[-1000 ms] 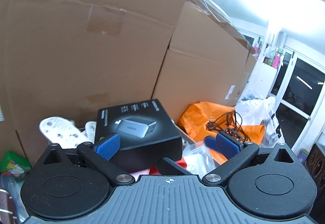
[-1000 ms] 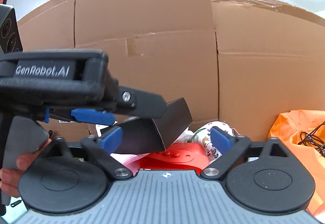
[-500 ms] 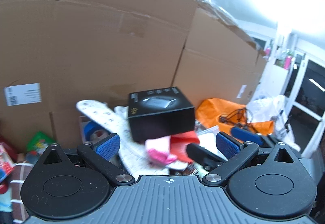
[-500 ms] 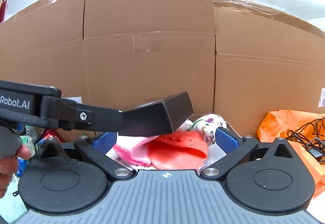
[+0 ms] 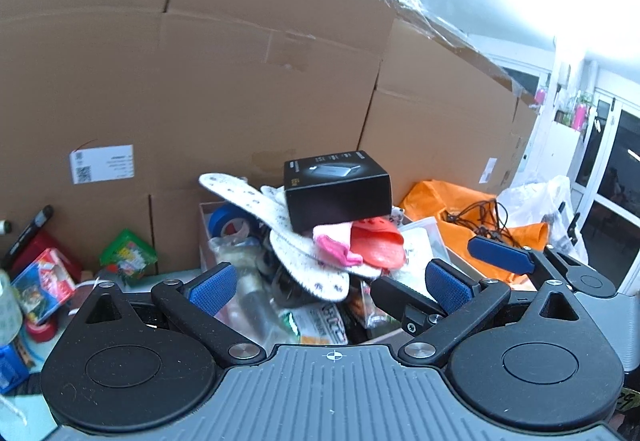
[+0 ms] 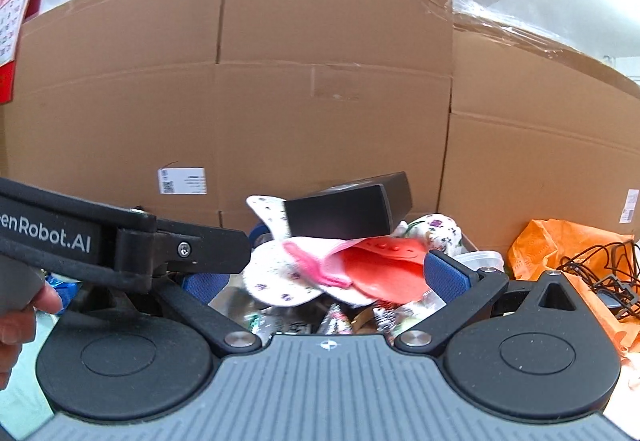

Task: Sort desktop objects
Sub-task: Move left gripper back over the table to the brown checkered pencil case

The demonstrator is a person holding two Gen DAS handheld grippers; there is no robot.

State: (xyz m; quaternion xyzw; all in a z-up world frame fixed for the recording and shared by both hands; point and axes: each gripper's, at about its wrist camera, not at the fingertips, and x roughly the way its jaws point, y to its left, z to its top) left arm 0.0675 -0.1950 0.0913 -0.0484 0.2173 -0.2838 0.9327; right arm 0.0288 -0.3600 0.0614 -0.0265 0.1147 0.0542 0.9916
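A black charger box (image 5: 338,191) rests on top of a heaped clear bin (image 5: 206,237), on a white patterned insole (image 5: 280,237), a pink sock (image 5: 334,249) and a red rubber piece (image 5: 378,245). My left gripper (image 5: 330,287) is open and empty, well short of the pile. In the right wrist view the box (image 6: 352,211) lies above the pink sock (image 6: 312,259) and the red piece (image 6: 380,269). My right gripper (image 6: 324,281) is open and empty; the left gripper's arm (image 6: 120,241) crosses its left side.
Large cardboard boxes (image 5: 200,81) wall the back. An orange bag (image 5: 460,209) with black cables lies to the right. A green packet (image 5: 128,253), a red carton (image 5: 44,281) and red tape sit at the left. Blue tape (image 5: 232,219) lies in the bin.
My left gripper has let go of the black box and backed away from it; the box now sits on the pile. Both views have drawn back from the bin.
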